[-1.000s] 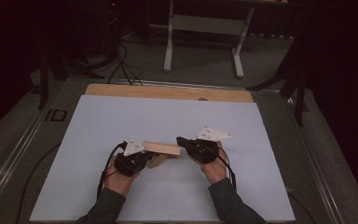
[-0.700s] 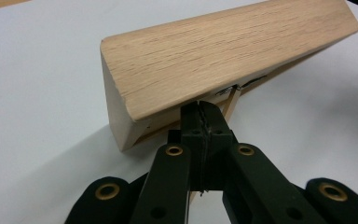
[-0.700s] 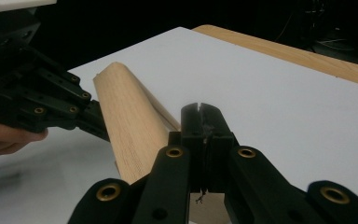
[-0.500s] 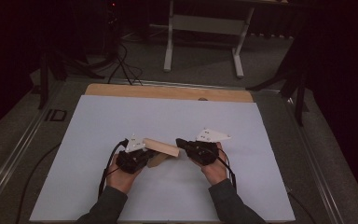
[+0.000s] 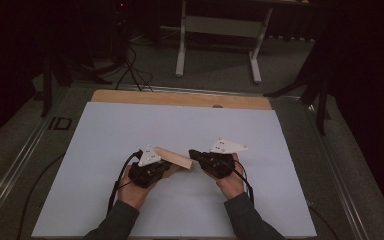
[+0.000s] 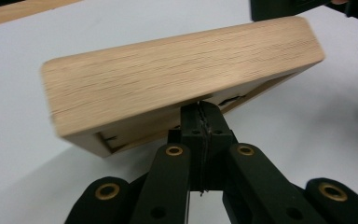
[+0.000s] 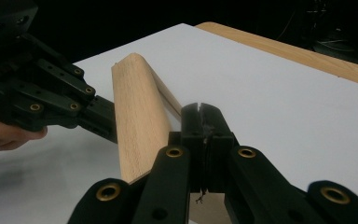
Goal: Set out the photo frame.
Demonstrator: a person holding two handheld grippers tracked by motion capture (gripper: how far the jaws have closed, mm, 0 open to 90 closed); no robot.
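both grippers – left (image 5: 167, 166), right (image 5: 194, 155) – clamp the wooden block (image 5: 173, 157) (no writing legible).

Closed gripper (image 6: 200, 116) under wooden block (image 6: 182, 74)

A wooden block (image 5: 174, 158) sits tilted above the table (image 5: 105, 130) — between the left gripper (image 5: 166, 169) at its left and the right gripper (image 5: 194, 156) at its right.
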